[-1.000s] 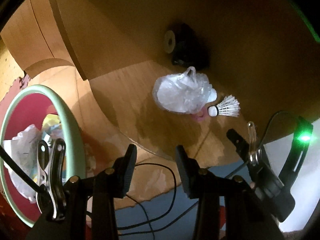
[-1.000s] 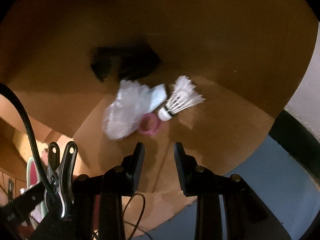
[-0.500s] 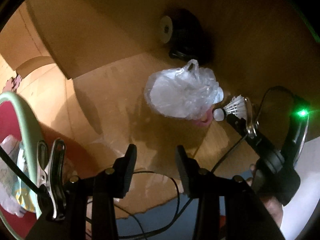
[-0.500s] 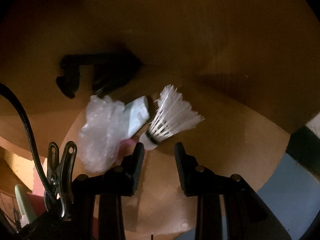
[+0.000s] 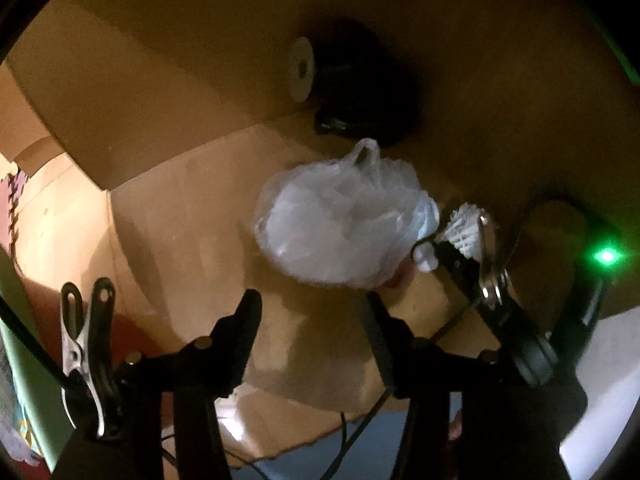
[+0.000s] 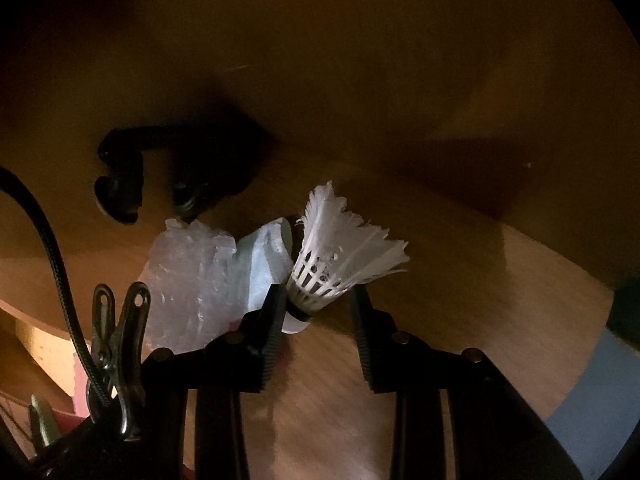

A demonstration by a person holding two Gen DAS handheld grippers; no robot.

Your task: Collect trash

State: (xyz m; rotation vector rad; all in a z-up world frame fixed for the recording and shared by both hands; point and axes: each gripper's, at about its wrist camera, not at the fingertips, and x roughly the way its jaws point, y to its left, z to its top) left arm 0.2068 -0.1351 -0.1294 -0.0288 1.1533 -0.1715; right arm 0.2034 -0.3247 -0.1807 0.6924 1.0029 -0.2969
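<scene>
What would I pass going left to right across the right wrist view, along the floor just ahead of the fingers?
Metal clip → crumpled clear plastic bag → pale blue scrap → shuttlecock, its cork end between the right gripper fingers.

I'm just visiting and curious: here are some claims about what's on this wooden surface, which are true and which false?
1. A shuttlecock lies next to a clear plastic bag. True.
2. The plastic bag is black. False: it is clear and whitish.
3. The shuttlecock's base sits between the right gripper fingers. True.
4. The left gripper is clamped on the bag. False: its opening jaws are empty, short of the bag.
</scene>
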